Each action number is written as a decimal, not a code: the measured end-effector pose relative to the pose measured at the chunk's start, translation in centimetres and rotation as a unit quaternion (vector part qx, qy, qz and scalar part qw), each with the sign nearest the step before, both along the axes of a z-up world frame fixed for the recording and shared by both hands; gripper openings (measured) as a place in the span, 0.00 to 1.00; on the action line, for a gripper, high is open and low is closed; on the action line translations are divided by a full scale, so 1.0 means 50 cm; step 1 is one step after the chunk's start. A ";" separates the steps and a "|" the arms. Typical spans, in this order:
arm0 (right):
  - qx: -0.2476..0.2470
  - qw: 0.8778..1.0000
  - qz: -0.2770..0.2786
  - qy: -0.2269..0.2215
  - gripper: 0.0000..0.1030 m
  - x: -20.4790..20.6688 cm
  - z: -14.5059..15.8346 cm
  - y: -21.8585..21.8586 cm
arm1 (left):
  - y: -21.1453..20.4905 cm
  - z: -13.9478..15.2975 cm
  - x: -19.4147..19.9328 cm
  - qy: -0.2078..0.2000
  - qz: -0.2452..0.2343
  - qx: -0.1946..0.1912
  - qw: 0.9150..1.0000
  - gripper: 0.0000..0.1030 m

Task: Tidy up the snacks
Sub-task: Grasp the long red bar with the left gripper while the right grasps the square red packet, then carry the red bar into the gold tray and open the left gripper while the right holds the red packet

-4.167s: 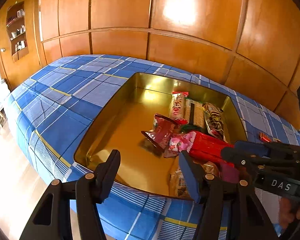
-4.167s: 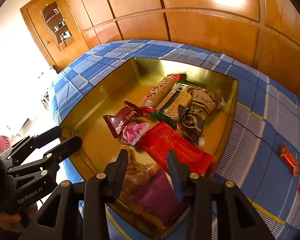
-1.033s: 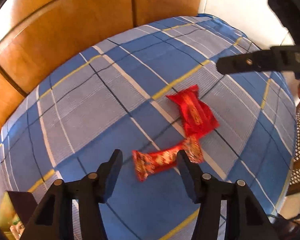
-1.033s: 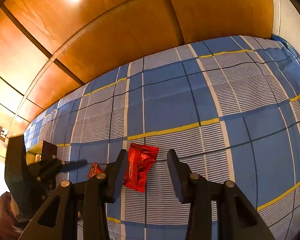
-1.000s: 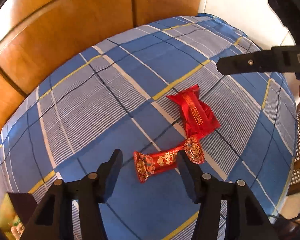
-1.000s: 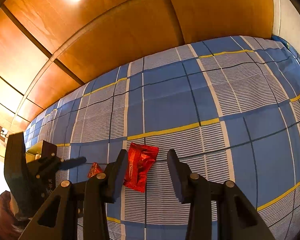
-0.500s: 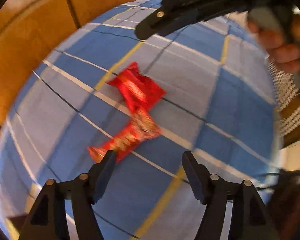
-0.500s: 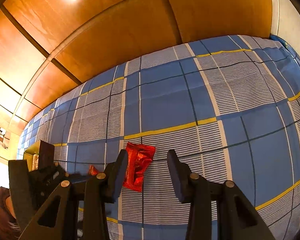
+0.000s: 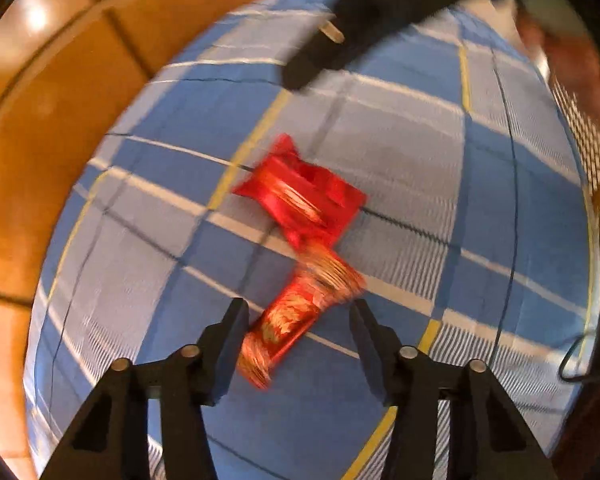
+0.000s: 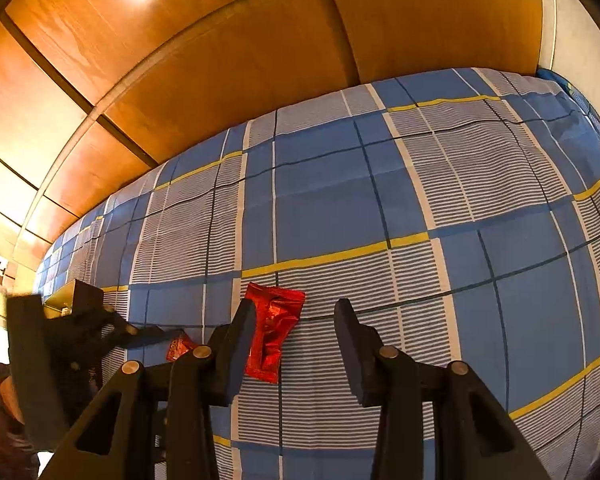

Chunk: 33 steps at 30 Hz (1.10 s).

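Two red snack packets lie on the blue plaid cloth. In the left wrist view the long red-and-gold bar (image 9: 296, 316) lies end-on between my open left gripper (image 9: 298, 338) fingers, and the wider red packet (image 9: 304, 200) touches its far end. The right gripper's finger (image 9: 324, 56) hangs above at the top. In the right wrist view my right gripper (image 10: 296, 338) is open, with the wider red packet (image 10: 272, 332) by its left finger. The bar (image 10: 178, 346) peeks out beside the left gripper (image 10: 140, 334). The left view is blurred.
A corner of the gold tin (image 10: 70, 296) shows at the far left of the right wrist view. Wooden wall panels (image 10: 240, 80) stand behind the table. The cloth's edge (image 9: 588, 240) runs down the right side of the left wrist view.
My left gripper has swung round and moved in, so the long red bar now lies between its fingers. The right gripper has shifted slightly and stays open over the wider packet.
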State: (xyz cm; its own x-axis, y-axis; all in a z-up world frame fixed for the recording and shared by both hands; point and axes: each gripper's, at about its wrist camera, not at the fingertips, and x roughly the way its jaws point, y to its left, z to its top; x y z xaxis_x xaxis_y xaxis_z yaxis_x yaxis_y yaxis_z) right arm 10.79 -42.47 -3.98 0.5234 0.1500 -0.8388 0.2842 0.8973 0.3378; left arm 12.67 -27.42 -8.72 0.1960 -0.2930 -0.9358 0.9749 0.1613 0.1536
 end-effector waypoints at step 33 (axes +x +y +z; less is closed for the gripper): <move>0.000 0.998 0.018 0.052 0.59 0.051 -0.084 0.084 | 0.255 -0.012 -0.174 0.028 0.391 -0.155 0.907 0.23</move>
